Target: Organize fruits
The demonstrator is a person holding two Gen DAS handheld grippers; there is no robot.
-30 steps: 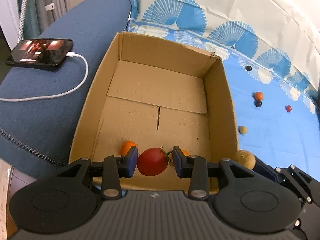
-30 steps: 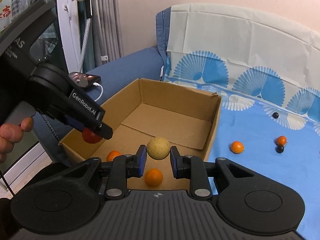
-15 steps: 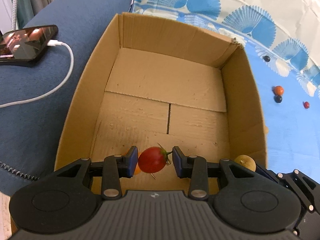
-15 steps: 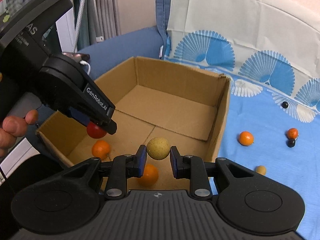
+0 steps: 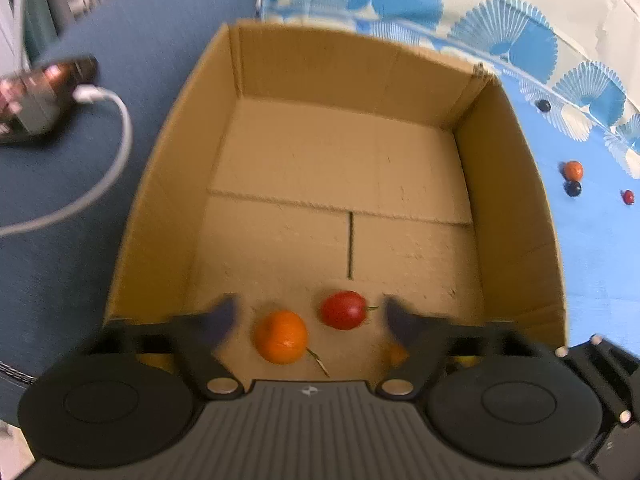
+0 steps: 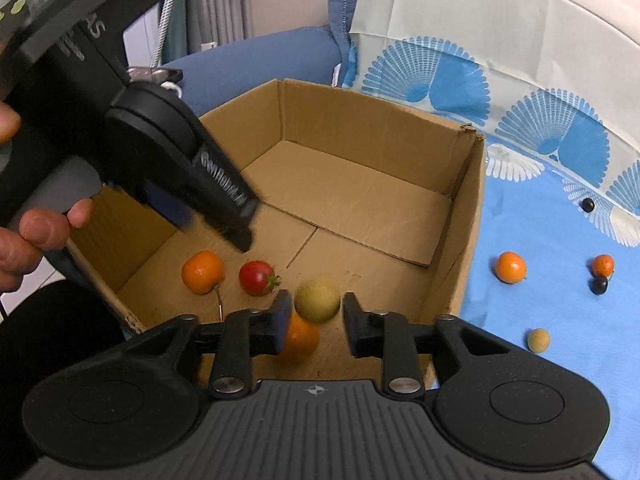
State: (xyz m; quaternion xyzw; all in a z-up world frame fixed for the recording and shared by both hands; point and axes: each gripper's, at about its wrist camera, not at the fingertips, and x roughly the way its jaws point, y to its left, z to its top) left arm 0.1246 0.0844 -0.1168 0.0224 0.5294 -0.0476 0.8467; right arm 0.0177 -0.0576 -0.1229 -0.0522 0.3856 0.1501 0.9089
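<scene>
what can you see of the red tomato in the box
The red tomato is small, round, smooth and glossy, with a green leafy cap and short stem pointing to the right in both views. It lies on the cardboard box floor near the front wall, beside an orange fruit on its left; whether they touch is unclear. The left gripper, whose fingers have just been opening, stands wide around it, clear of it. Nothing grips it.

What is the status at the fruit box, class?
Left tongs just opened, red tomato free on cardboard box floor. Right tongs opening, yellow-green fruit loose between them. Nothing blocking.
</scene>
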